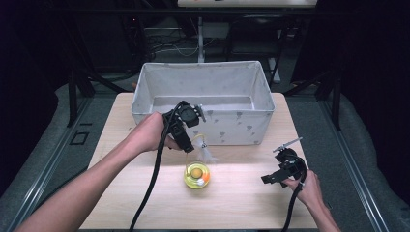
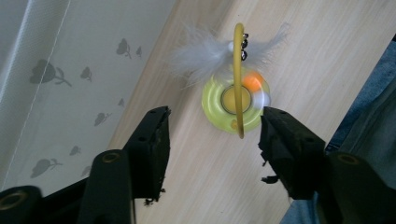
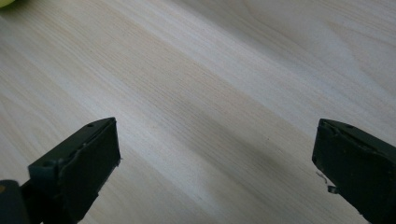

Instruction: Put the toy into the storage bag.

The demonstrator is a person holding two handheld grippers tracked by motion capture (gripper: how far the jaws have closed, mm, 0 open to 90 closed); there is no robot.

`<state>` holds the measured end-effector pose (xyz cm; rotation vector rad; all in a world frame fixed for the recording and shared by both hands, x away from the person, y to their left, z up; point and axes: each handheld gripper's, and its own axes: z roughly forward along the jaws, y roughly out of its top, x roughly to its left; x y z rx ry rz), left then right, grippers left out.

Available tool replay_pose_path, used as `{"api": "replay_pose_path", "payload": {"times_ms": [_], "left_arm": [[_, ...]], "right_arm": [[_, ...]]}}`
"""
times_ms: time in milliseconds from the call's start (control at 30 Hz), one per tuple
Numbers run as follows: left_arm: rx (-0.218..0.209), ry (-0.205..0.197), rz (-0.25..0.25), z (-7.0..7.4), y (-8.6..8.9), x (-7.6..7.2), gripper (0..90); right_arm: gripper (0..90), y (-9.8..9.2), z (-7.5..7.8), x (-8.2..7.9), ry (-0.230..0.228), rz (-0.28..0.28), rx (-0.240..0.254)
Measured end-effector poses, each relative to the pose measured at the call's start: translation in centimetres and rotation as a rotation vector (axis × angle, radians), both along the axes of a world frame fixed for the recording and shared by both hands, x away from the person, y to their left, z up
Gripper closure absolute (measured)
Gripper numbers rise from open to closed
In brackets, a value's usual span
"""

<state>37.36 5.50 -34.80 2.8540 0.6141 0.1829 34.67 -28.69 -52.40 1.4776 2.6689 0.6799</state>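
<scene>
Hovering my left gripper (image 2: 212, 135), jaws wide, over the yellow feather toy (image 2: 236, 100); right gripper (image 3: 215, 172) wide too.

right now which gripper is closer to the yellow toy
The left gripper: it hangs just above the yellow toy by the cloth bin. The right gripper sits far off over bare table.

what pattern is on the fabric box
Small grey flower and leaf prints on pale grey-white fabric box; clearest in the left gripper view.
</scene>
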Motion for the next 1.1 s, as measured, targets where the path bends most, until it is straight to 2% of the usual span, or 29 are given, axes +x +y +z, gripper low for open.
{"api": "replay_pose_path", "payload": {"times_ms": [167,333,533,767,867,1000,1100], "left_arm": [[0.008,0.024,-0.013,-0.4,-0.4,0.2,50.8],[0.016,0.042,-0.028,-0.8,-0.6,0.2,62.1],[0.024,0.063,-0.024,-1.3,-0.7,0.1,67.8],[0.024,0.046,-0.009,-1.7,-0.7,0.0,79.7],[0.03,0.049,-0.004,-1.6,-0.6,0.0,81.9],[0.035,0.051,-0.007,-1.5,-0.6,-0.1,86.5],[0.035,0.041,-0.001,-1.6,-0.6,-0.3,87.3]], "right_arm": [[0.6,0.0,0.0,-0.1,-0.005,-0.007,0.004],[0.7,0.0,0.0,0.0,-0.003,-0.005,0.003],[0.9,0.0,0.0,-0.1,-0.003,-0.002,-0.003],[0.9,0.1,-0.1,-0.1,-0.011,-0.014,0.003],[0.9,0.1,-0.1,-0.1,-0.012,-0.018,0.01],[0.9,0.0,0.0,0.0,-0.001,0.001,-0.006],[0.9,0.0,0.0,0.0,-0.003,-0.002,-0.004]]}}
